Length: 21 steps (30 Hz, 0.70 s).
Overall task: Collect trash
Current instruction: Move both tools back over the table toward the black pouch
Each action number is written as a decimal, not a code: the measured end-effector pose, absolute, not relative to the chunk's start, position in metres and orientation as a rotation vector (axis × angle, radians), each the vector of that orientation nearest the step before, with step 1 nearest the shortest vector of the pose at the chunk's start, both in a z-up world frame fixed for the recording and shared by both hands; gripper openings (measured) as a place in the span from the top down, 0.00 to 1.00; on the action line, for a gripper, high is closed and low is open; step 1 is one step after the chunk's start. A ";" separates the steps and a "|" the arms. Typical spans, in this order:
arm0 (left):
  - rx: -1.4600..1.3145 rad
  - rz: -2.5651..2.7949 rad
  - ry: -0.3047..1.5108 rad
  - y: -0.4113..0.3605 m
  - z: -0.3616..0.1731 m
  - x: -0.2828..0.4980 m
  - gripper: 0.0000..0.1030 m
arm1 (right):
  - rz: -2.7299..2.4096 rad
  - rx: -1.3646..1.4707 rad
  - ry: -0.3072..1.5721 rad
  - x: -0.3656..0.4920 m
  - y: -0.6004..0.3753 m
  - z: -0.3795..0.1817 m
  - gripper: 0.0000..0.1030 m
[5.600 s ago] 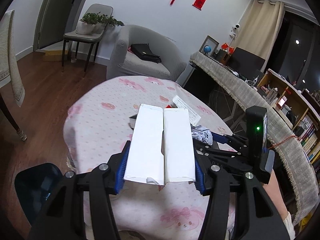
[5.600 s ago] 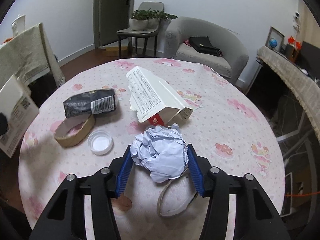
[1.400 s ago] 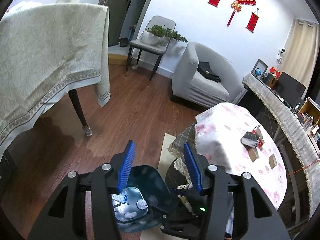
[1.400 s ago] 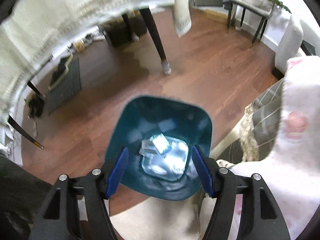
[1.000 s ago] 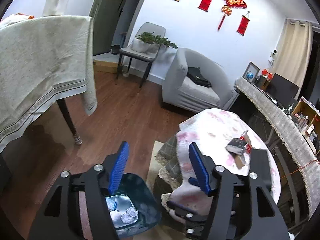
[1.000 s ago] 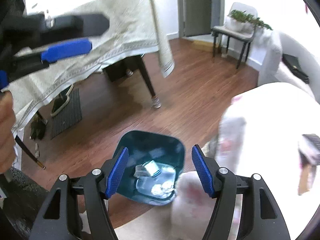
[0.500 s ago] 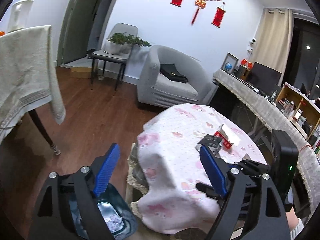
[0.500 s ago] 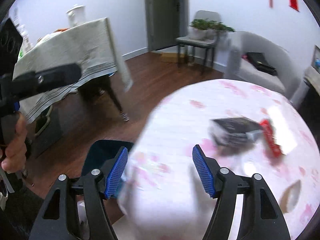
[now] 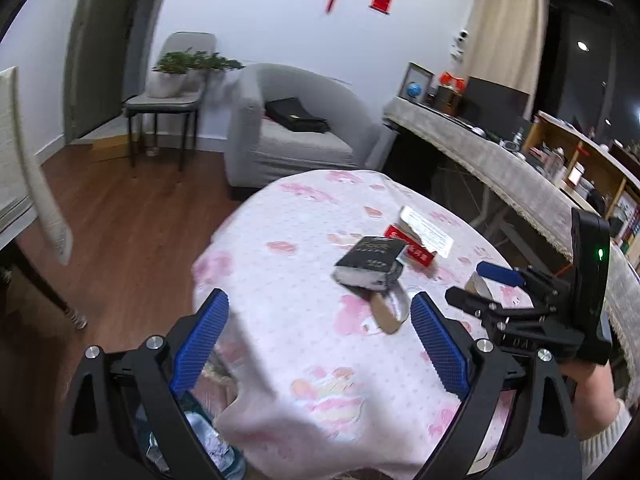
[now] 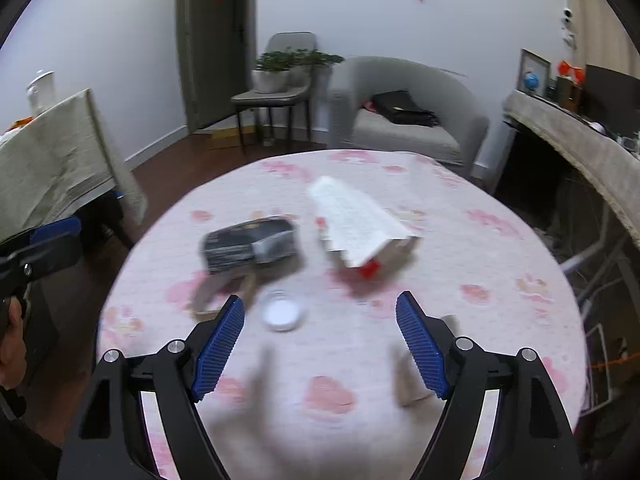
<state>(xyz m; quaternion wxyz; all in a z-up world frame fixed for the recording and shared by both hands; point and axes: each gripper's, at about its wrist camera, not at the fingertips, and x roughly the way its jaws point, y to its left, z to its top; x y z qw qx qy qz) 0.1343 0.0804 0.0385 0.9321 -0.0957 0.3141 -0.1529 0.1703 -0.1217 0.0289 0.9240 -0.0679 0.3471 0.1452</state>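
Trash lies on the round table with the pink cloth (image 10: 500,248): a black packet (image 10: 252,244), a torn white and red box (image 10: 360,224), a small white lid (image 10: 282,312) and a brown cardboard ring (image 10: 224,292). Another ring (image 10: 408,376) is blurred near my right finger. My right gripper (image 10: 320,340) hovers over the table's near side, its jaws opening with nothing between them. My left gripper (image 9: 318,344) hangs at the table's edge, jaws opening and also without anything in them. There the black packet (image 9: 370,264) rests on the ring (image 9: 386,312), and the right gripper (image 9: 480,284) reaches in beside them.
A teal bin (image 9: 192,440) holding crumpled paper stands on the wooden floor below the table's edge. A grey armchair (image 10: 404,120) and a chair with a plant (image 10: 280,80) are behind the table. A cloth-covered table (image 10: 52,160) is at the left, a long sideboard (image 9: 500,168) at the right.
Both grippers have swung from over the bin on the floor to the pink table. Their jaws have spread wider. The table trash has come into view ahead of both.
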 end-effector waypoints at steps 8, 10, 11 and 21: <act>-0.226 -0.390 0.712 0.060 0.021 0.171 0.09 | 0.276 -0.107 0.719 0.194 -0.143 0.029 0.21; -0.226 -0.405 0.724 0.057 0.019 0.178 0.09 | 0.283 -0.101 0.719 0.196 -0.144 0.028 0.21; -0.220 -0.410 0.722 0.054 0.019 0.181 0.09 | 0.287 -0.099 0.721 0.195 -0.145 0.028 0.21; -0.179 -0.467 0.765 0.024 0.004 0.223 0.08 | 0.302 -0.106 0.751 0.210 -0.162 0.029 0.21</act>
